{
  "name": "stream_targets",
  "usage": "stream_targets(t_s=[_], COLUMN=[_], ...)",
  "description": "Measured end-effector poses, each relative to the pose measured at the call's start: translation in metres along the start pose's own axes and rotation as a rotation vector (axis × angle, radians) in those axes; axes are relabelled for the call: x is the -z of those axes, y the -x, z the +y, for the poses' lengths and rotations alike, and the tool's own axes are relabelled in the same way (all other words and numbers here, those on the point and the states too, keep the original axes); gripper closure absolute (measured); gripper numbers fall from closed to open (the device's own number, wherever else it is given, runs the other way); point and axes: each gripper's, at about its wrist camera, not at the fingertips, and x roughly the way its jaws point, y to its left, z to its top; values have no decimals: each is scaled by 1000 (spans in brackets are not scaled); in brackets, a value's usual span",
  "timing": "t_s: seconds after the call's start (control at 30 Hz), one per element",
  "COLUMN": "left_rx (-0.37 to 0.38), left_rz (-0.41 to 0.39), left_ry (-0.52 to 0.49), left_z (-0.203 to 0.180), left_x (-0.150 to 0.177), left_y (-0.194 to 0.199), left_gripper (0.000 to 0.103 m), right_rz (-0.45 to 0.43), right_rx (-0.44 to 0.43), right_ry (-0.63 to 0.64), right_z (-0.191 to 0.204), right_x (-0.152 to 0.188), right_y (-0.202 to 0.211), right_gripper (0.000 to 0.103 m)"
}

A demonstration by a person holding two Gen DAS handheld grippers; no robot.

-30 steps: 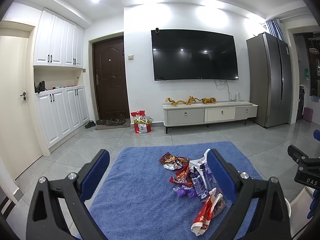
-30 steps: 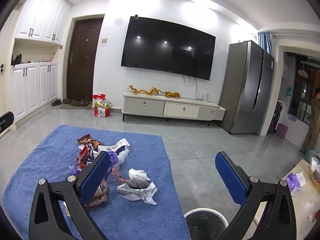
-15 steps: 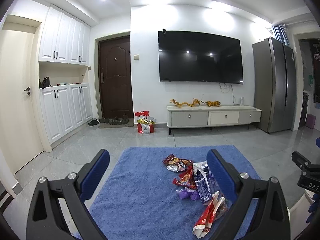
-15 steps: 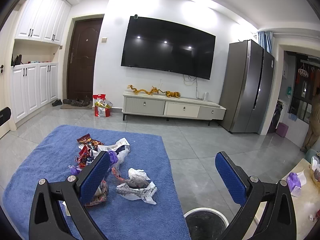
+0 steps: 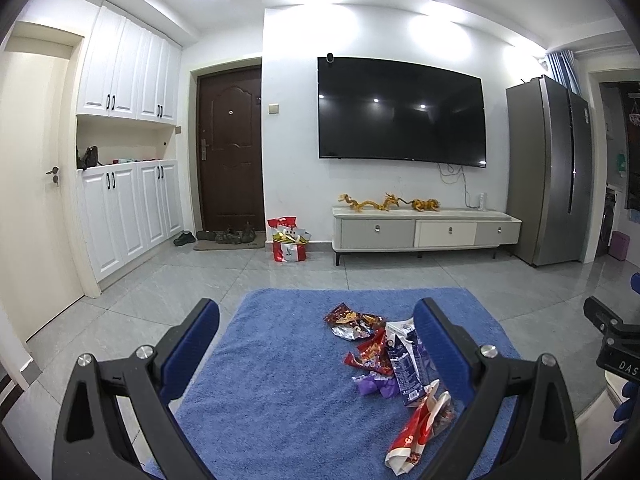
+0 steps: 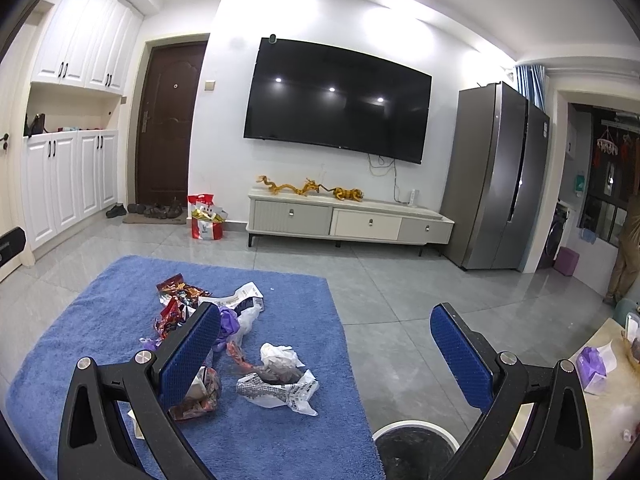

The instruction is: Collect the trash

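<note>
The trash lay in a loose heap on the blue rug [image 6: 100, 344] — snack wrappers [image 5: 374, 354] in red and purple toward the rug's right side in the left wrist view, with a red-and-white packet [image 5: 420, 428] nearest the camera. From the right wrist view a crumpled white wrapper [image 6: 280, 388] sat closest to the rug's right edge, a little apart from the main pile. Just off the rug's near right corner stood the round white-rimmed bin [image 6: 416, 428], dark inside, on the grey tile floor [image 6: 400, 292].

And the change? Small. Over the last second the left gripper [image 5: 316, 340] had tipped upward a touch, so the room sat lower in its view, while the wrappers had not budged. The right gripper [image 6: 326, 350] had held almost still. Both claws were spread wide with nothing between the blue pads — released, empty, up above the pile.

So nothing looked collected yet; this read as the pause before the first pick. The crumpled white wrapper seemed the handiest for the right gripper, being nearest the bin. Behind it all were the TV [image 5: 400, 112], the low cabinet [image 5: 424, 232] and the fridge [image 5: 548, 168], well apart from the work.
</note>
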Motion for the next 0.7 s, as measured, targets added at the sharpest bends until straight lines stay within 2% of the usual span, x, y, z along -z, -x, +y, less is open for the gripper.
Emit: stream_targets(t_s=[0.7], left_rx=[-5], left_rz=[-11], left_ry=[38], left_z=[13], left_x=[-2], left_y=[3], left_gripper=[5], right_rz=[-32], right_rx=[-27], right_ry=[-5], right_z=[4], right_x=[-1], right_y=[3], right_gripper=[0])
